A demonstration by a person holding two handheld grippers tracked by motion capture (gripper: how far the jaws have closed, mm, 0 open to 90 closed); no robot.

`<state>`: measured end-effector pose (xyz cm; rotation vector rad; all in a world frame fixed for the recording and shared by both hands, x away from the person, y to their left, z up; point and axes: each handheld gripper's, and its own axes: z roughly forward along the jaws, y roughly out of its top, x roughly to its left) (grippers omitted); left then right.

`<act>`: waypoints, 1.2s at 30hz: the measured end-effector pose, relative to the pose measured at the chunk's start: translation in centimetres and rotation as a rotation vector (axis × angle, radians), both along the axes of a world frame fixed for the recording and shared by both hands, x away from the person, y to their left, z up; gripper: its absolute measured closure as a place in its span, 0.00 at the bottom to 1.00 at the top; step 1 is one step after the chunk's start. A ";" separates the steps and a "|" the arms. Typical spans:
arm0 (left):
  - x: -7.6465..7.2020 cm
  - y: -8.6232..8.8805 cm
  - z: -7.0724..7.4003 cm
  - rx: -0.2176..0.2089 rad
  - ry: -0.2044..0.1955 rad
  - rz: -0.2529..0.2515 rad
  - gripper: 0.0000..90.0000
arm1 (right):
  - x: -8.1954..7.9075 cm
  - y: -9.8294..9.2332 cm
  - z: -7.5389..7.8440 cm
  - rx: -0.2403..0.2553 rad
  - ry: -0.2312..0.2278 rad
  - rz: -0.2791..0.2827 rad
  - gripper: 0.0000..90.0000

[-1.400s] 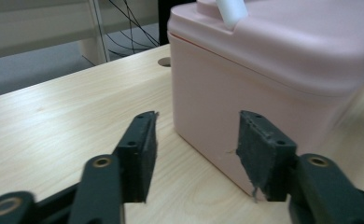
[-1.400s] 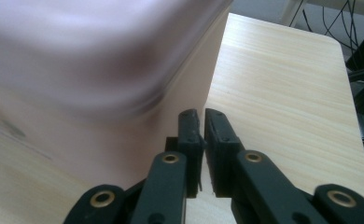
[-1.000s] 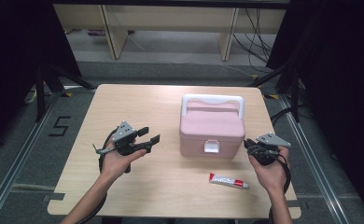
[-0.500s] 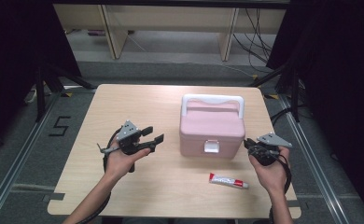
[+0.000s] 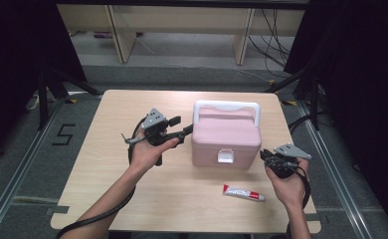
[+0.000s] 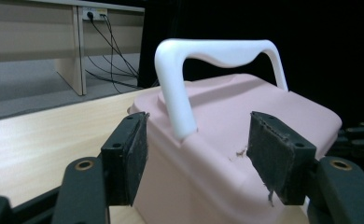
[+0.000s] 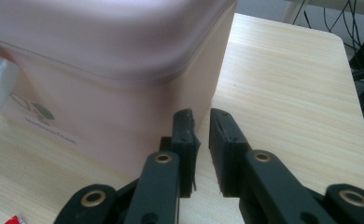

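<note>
Your left tongs (image 5: 182,131) are up at the left side of the pink box (image 5: 226,138), held off the counter (image 5: 107,164), with the jaws spread wide and nothing between them; in the left gripper view the two black pads (image 6: 126,158) frame the box's left end and the foot of its white handle (image 6: 217,51), and I cannot tell whether either pad touches the box. The box sits right of the middle of the counter, lid down, handle standing upright over the top and the white latch (image 5: 225,156) on its near face. Your right tongs (image 5: 266,156) are low at the box's near right corner, just beside it. Their jaws stand close together with a narrow gap between them and nothing in it; in the right gripper view the tips (image 7: 202,122) point at the box's corner (image 7: 208,88) without clearly touching it. A small red-and-white tube (image 5: 243,192) lies flat on the counter near you, in front of the box and just left of your right hand (image 5: 287,185), apart from both tongs.
</note>
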<state>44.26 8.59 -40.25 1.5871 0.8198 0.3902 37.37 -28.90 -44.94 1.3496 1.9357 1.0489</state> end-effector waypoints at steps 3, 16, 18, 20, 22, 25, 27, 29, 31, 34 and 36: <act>0.4 -0.4 0.4 -0.001 -0.002 0.004 0.42 | 0.0 -0.3 0.0 -0.009 -0.012 0.004 0.90; 1.1 -1.2 0.4 -0.008 0.015 0.001 0.45 | -0.5 0.1 -0.1 -0.031 -0.034 0.022 0.90; 1.4 -1.1 0.4 -0.012 0.017 0.017 0.49 | -0.8 0.4 -0.2 0.008 -0.006 0.011 0.91; 1.6 -1.1 0.5 -0.020 0.017 0.020 0.53 | -0.8 0.4 -0.2 0.001 -0.013 0.009 0.92; 1.6 -1.2 0.5 -0.021 0.017 0.022 0.55 | -1.0 0.4 -0.2 0.005 0.005 0.004 0.93; 1.6 -1.4 0.6 -0.024 0.011 0.019 0.56 | -1.0 0.1 -0.3 -0.022 -0.020 0.019 0.93; 1.6 -1.5 0.7 -0.024 0.007 0.022 0.56 | -1.1 0.2 -0.2 -0.002 -0.009 0.012 0.93; 1.7 -1.6 0.7 -0.024 0.007 0.023 0.57 | -1.5 0.5 -0.2 0.019 -0.006 -0.008 0.93; 2.0 -1.8 0.8 -0.015 0.014 0.033 0.57 | -1.6 0.6 -0.1 0.012 0.002 -0.004 0.93; 2.5 -2.1 0.9 -0.015 0.020 0.034 0.58 | -1.5 0.7 -0.1 0.004 -0.016 0.006 0.93; 2.9 -2.3 0.9 -0.012 0.023 0.038 0.59 | -1.4 0.7 -0.1 -0.002 -0.027 0.016 0.93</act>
